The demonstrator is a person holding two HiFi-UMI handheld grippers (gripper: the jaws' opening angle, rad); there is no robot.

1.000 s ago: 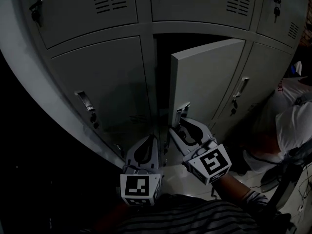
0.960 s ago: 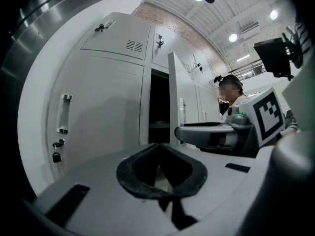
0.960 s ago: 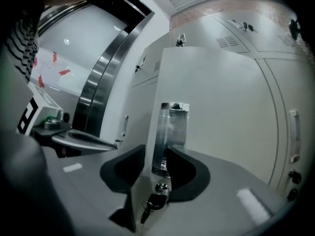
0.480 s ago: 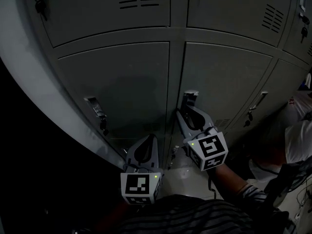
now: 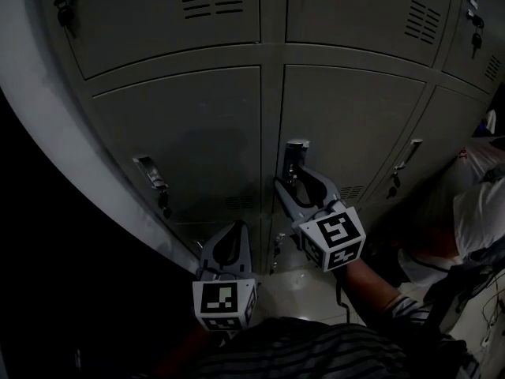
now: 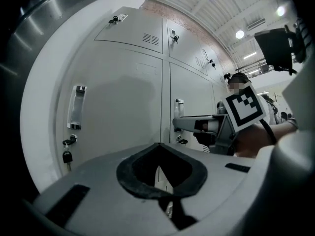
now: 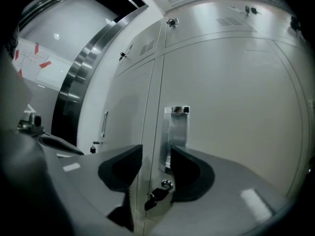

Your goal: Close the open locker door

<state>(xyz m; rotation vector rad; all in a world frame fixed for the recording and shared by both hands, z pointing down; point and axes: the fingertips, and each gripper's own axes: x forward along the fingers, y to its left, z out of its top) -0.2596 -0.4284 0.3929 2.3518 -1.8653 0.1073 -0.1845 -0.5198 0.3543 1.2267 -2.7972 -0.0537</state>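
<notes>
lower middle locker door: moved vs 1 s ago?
Yes. The locker door swung shut. A second ago it stood ajar, with a dark gap beside the frame post; now it sits flush against that post.

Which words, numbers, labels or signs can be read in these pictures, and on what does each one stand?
No text can be read in any view.
Two marker cubes: only black and white square patterns, no letters or numbers.
White sheet with red marks on the wall beside the lockers: too blurred to read.
Locker doors: no number or name label shows.
</notes>
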